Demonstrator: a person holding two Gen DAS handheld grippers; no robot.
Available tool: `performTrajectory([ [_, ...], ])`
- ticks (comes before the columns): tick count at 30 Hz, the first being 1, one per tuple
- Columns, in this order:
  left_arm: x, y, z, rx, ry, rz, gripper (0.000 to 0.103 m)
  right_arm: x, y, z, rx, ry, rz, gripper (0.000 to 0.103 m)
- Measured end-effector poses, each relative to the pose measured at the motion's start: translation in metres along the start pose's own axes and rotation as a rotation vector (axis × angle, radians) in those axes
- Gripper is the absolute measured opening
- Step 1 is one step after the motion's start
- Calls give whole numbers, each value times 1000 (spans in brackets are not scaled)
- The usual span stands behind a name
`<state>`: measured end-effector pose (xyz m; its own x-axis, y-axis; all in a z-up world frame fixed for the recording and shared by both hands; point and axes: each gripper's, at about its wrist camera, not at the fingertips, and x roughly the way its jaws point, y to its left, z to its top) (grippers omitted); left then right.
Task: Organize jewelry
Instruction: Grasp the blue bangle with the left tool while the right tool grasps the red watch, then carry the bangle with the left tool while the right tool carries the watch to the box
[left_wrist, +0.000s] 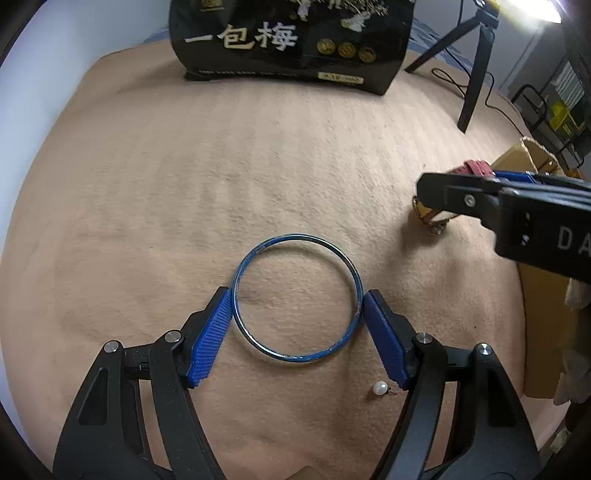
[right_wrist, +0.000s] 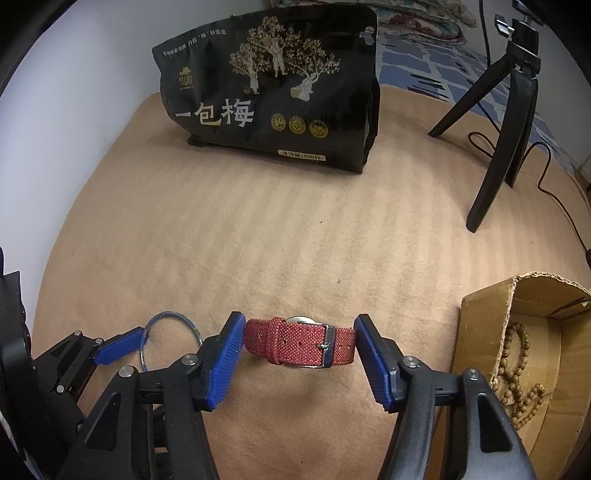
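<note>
A blue bangle (left_wrist: 296, 297) lies flat on the tan blanket, between the fingers of my left gripper (left_wrist: 297, 314), which is open with its pads at the ring's two sides. It also shows in the right wrist view (right_wrist: 168, 334). A red woven-strap watch (right_wrist: 300, 345) lies between the blue pads of my right gripper (right_wrist: 299, 341), which is open around it with the pads at the strap's ends. A small white pearl (left_wrist: 380, 388) lies by my left gripper's right finger.
A cardboard box (right_wrist: 476, 332) with a brown bead string (right_wrist: 517, 373) inside stands at the right. A black snack bag (right_wrist: 273, 92) stands at the back. A black tripod (right_wrist: 498, 129) stands at the back right.
</note>
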<state>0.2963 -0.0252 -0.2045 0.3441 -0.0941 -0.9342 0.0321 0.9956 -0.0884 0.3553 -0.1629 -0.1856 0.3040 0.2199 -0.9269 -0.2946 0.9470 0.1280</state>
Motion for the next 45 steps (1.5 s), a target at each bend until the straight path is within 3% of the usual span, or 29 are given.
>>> performTrajectory([
  [8, -30, 15, -4, -30, -50, 7, 74, -30, 4, -6, -1, -49, 21, 62],
  [17, -69, -2, -12, -28, -126, -17, 74, -85, -5, -24, 2, -122, 12, 62],
  [32, -124, -101, -39, 108, -225, -153, 74, -169, -82, -85, 119, -255, -79, 62],
  [45, -119, -181, -59, 210, -203, -250, 74, -181, -160, -122, 288, -264, -124, 62],
])
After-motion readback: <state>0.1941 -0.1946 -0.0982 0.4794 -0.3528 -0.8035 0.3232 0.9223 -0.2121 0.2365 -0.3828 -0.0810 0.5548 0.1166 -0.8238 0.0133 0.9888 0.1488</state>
